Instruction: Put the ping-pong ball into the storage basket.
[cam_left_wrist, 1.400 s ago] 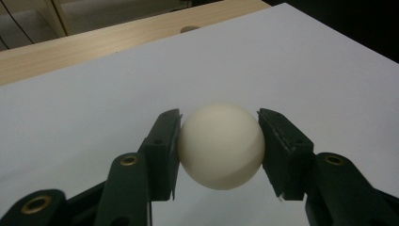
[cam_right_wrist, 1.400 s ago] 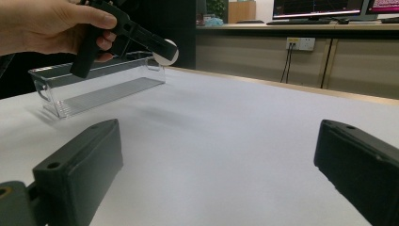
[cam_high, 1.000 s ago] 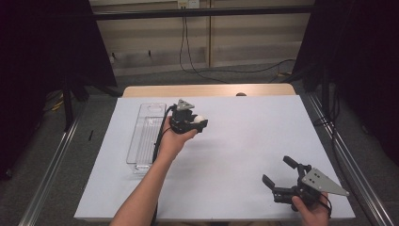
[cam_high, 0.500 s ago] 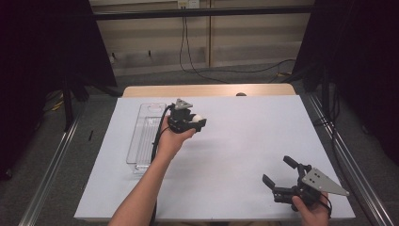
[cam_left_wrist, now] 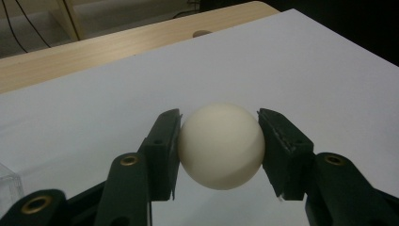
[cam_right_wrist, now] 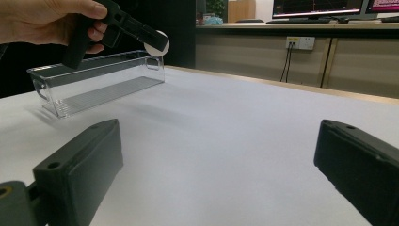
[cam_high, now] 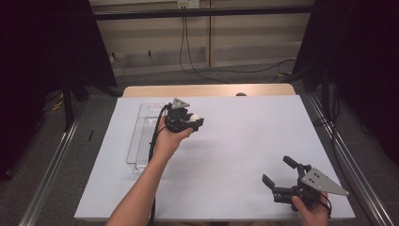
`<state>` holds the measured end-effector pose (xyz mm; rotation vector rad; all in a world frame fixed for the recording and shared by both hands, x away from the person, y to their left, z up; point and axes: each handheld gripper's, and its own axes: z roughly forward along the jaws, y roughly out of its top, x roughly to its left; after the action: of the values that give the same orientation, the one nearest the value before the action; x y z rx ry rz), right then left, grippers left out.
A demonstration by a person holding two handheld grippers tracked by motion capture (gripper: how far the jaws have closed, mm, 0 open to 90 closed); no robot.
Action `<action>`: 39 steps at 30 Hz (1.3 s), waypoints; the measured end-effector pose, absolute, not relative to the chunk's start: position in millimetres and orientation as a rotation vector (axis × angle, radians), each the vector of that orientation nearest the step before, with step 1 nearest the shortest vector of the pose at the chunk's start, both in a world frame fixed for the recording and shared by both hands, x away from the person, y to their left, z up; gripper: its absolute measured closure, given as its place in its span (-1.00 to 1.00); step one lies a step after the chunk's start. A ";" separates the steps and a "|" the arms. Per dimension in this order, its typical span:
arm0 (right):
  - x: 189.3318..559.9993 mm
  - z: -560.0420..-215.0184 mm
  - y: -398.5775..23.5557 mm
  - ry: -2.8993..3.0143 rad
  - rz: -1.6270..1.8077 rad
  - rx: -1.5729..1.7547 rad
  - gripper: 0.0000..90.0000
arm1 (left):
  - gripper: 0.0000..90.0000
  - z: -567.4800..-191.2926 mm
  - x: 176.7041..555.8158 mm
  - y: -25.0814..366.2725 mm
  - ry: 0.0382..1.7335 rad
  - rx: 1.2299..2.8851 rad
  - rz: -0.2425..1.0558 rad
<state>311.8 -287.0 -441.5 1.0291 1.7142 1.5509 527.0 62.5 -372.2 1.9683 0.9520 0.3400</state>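
Left claw (cam_left_wrist: 220, 125) pinching a white ball (cam_left_wrist: 221, 146) at its widest girth, one pad on each side, above the white table (cam_left_wrist: 329, 70). Holding the ball clear of the surface, just beside and a little above a clear plastic bin (cam_high: 143, 136), as seen from the high view, where the left claw (cam_high: 195, 123) is showing the ball (cam_high: 196, 117) at its tip. Seen from the right gripper view, the ball (cam_right_wrist: 156, 43) hanging near the far end of the bin (cam_right_wrist: 99, 82), with the hand (cam_right_wrist: 51, 21) wrapping the handle.

Judging from its smooth matte shell and the ease of the hold: likely light, hollow, stiff, and apt to roll or squirt out if squeezed off-centre. Best taken across the middle, pads opposite each other, with modest pressure to avoid denting.

Farther out, right claw (cam_high: 281, 172) resting near the table's near edge, well apart from the ball, jaws spread wide with nothing between them.
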 end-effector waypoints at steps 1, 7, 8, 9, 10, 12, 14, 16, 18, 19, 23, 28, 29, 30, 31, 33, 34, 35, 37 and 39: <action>311.6 -441.4 -287.6 1.720 1.550 1.023 -0.98 | 0.14 -371.8 526.7 62.7 0.957 1.971 0.341; 311.7 -441.3 -287.3 1.722 1.547 1.022 -0.98 | 0.14 -370.3 527.0 64.2 0.962 1.978 0.351; 311.6 -441.3 -287.1 1.723 1.547 1.021 -0.98 | 0.14 -370.2 527.1 64.4 0.960 1.978 0.353; 311.7 -441.2 -287.2 1.723 1.547 1.020 -0.98 | 0.14 -370.3 527.2 64.4 0.961 1.978 0.351; 311.7 -441.2 -287.4 1.721 1.548 1.021 -0.98 | 0.14 -370.3 527.2 64.5 0.962 1.979 0.352; 311.8 -441.2 -287.8 1.717 1.549 1.021 -0.98 | 0.14 -370.3 527.4 64.9 0.963 1.978 0.353; 311.8 -441.2 -288.2 1.720 1.549 1.021 -0.98 | 0.14 -370.4 527.5 65.4 0.962 1.973 0.349; 311.8 -441.4 -287.9 1.720 1.549 1.023 -0.98 | 0.14 -370.5 527.4 65.6 0.964 1.964 0.348; 311.6 -441.2 -287.6 1.721 1.549 1.022 -0.98 | 0.14 -370.1 527.2 66.3 0.964 1.966 0.349; 311.7 -441.3 -287.3 1.717 1.549 1.022 -0.98 | 0.14 -369.5 527.1 67.1 0.960 1.977 0.353; 311.4 -441.1 -287.8 1.715 1.547 1.023 -0.98 | 0.14 -368.9 527.2 68.9 0.965 1.982 0.359; 311.7 -441.3 -288.1 1.720 1.545 1.024 -0.98 | 0.14 -368.1 527.1 70.8 0.963 1.979 0.361; 311.5 -441.3 -287.9 1.720 1.544 1.025 -0.98 | 0.14 -367.4 527.0 71.6 0.964 1.984 0.361; 311.7 -441.2 -287.8 1.716 1.545 1.022 -0.98 | 0.14 -367.2 527.0 71.7 0.968 1.974 0.364; 311.6 -441.1 -287.8 1.716 1.545 1.022 -0.98 | 0.14 -366.9 527.1 72.2 0.969 1.972 0.365; 311.6 -441.2 -287.9 1.716 1.545 1.022 -0.98 | 0.14 -366.1 526.7 73.5 0.970 1.979 0.366; 311.6 -441.2 -288.0 1.715 1.545 1.022 -0.98 | 0.14 -366.7 527.1 74.1 0.966 1.972 0.358; 311.6 -441.2 -288.1 1.716 1.546 1.022 -0.98 | 0.14 -366.0 526.9 75.0 0.972 1.982 0.368; 311.6 -441.3 -288.1 1.721 1.546 1.023 -0.98 | 0.14 -366.2 527.0 75.9 0.972 1.967 0.365; 311.7 -441.2 -287.7 1.718 1.546 1.021 -0.98 | 0.14 -365.9 526.6 76.3 0.974 1.965 0.365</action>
<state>311.7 -287.7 -441.2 1.0211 1.7180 1.5460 526.6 76.3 -365.9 1.9652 0.9738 0.3646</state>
